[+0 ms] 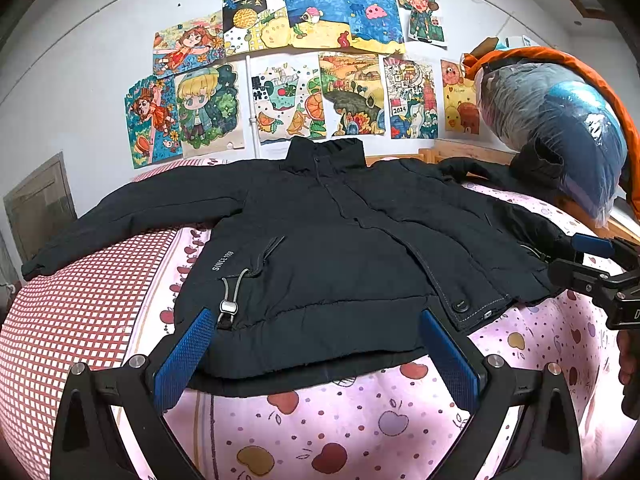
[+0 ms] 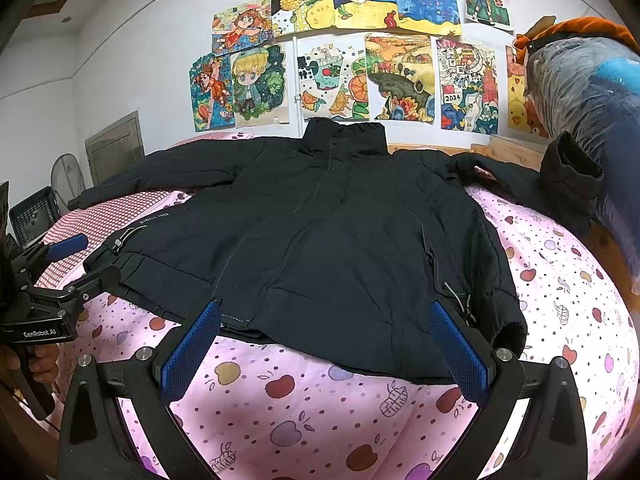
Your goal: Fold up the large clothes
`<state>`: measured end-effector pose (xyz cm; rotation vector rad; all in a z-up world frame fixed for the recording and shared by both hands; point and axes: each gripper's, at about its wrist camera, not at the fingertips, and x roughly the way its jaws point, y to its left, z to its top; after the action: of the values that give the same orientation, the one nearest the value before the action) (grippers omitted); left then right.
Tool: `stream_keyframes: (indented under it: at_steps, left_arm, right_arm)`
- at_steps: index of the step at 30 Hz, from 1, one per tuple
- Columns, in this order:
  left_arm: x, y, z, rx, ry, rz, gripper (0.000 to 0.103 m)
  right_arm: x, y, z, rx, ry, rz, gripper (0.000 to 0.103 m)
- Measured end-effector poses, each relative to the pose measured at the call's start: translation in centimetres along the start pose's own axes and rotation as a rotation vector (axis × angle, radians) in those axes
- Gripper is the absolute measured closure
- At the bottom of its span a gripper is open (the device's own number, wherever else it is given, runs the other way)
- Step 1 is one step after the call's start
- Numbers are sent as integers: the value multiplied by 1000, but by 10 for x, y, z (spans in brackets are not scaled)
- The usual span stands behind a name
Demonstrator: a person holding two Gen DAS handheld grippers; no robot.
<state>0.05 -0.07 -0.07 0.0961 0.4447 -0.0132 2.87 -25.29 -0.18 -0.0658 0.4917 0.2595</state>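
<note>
1. A black padded jacket [image 1: 320, 240] lies face up and spread flat on a bed, its collar toward the far edge by the wall and its hem at the near edge.
2. The bedsheet [image 1: 360, 420] beneath it is pink with an apple print; a red-and-white checked cover [image 1: 80, 312] fills the bed's left side.
3. Both sleeves are stretched outward — the jacket's left-hand sleeve reaches over the checked cover, the other runs toward the far right corner, its cuff [image 2: 572, 168] against a plastic-wrapped bundle [image 1: 560, 120].
4. The left gripper [image 1: 316, 356] hovers at the hem near the left bottom corner, jaws spread wide, holding nothing; a toggled drawcord [image 1: 230, 300] sits just beside its left finger.
5. The right gripper [image 2: 324, 348] is also released — its blue pads [image 2: 192, 348] straddle the hem near the jacket's right bottom corner, gripping nothing.
6. Each wrist view catches the other gripper at the frame's edge, level with the hem's outer corner.
7. Children's drawings [image 2: 360, 40] cover the white wall behind the bed.
</note>
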Motion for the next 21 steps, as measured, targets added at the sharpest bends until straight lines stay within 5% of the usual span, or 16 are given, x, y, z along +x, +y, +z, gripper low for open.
stream_keyframes:
  at_steps: [10,21]
  left_arm:
    - [29,19,26,-28,128,53,0]
    - [70,23,143,88,205,90,0]
  right_arm:
    - [-4,-31,31,-7,83,-135,1]
    - [-6,-141,149,149,171,-430,1]
